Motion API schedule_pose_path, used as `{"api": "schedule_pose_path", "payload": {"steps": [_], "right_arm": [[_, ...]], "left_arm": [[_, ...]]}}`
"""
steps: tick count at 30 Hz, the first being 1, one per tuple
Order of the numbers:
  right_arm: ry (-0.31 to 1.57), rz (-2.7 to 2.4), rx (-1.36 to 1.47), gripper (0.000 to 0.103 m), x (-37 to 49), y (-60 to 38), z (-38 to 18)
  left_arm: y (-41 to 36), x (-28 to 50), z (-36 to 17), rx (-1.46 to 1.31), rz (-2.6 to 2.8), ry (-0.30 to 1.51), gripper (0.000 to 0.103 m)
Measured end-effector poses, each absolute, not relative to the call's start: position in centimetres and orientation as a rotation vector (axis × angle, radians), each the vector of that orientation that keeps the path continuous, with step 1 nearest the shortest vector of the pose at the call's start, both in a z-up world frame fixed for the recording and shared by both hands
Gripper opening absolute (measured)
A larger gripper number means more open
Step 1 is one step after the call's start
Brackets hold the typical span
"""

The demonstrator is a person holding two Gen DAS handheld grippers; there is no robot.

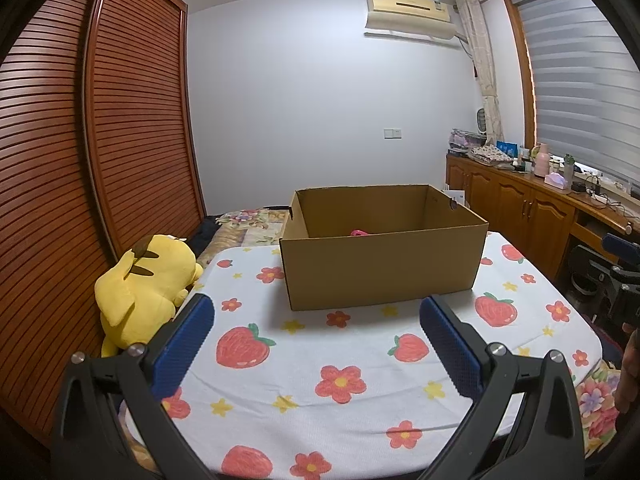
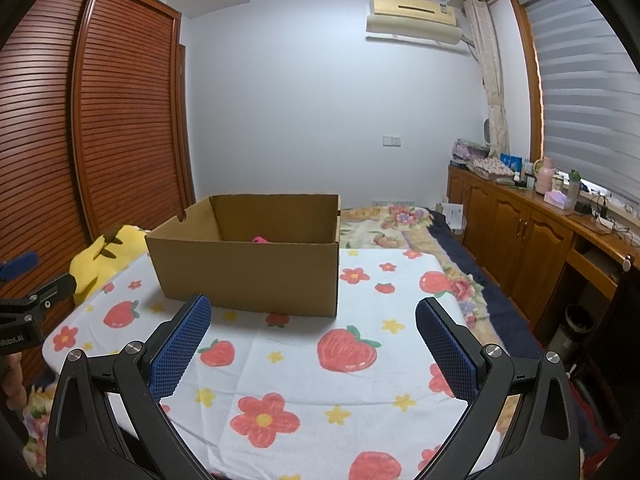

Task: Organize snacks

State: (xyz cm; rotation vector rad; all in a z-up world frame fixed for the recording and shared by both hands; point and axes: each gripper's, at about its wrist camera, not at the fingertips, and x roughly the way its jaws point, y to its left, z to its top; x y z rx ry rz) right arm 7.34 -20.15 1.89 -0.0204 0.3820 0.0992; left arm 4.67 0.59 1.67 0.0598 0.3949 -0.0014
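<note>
Both the left gripper (image 1: pixel 316 316) and right gripper (image 2: pixel 314 316) hover spread and empty before the open brown cardboard box (image 1: pixel 380 264), whose light walls could slide if nudged.

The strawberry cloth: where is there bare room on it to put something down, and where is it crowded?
The strawberry cloth is bare between the cardboard box and both open grippers, left and right. A free strip also runs right of the box. The left edge is crowded: the yellow plush toy lies against it. Inside the box, only a pink item shows.

"nRobot.AI" on the left gripper (image 2: pixel 18 312)
</note>
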Motion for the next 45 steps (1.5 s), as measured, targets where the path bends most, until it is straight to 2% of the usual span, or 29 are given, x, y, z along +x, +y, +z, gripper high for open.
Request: {"api": "schedule_pose_path", "payload": {"steps": [45], "right_arm": [[0.377,0.11,-0.017,0.103,7.4,-19.74,2.04]], "left_arm": [[0.46,4.49,1.85,0.06,0.005,0.382,0.103]]}}
